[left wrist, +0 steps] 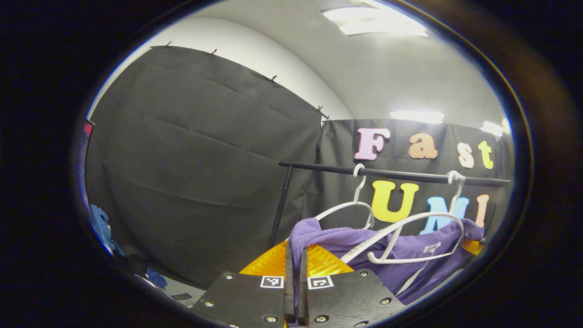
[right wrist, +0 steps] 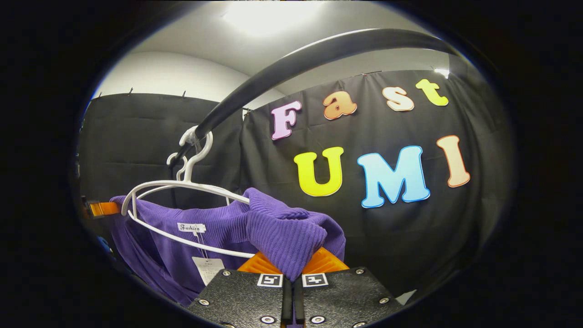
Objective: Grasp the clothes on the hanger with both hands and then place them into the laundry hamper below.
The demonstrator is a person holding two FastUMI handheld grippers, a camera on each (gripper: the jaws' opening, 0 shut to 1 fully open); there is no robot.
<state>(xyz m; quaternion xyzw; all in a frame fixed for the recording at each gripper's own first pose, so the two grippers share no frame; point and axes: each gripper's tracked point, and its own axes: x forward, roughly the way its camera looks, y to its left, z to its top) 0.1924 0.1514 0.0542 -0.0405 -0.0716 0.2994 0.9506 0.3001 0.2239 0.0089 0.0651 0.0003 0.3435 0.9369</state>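
Purple garment (left wrist: 346,241) pinched at each shoulder by left tongs (left wrist: 296,255), right tongs (right wrist: 291,269); rail (right wrist: 319,50) overhead.

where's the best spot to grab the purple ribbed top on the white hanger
By its two shoulder folds, one per gripper, from the front. On the purple ribbed top the cloth bunches thick there, draped over the ends of the white plastic hanger, so fingers can pinch fabric alone.

black rail (left wrist: 391,173) on a thin upright post, two white hangers (left wrist: 401,237) hooked on it (one carrying purple clothes (right wrist: 282,232))
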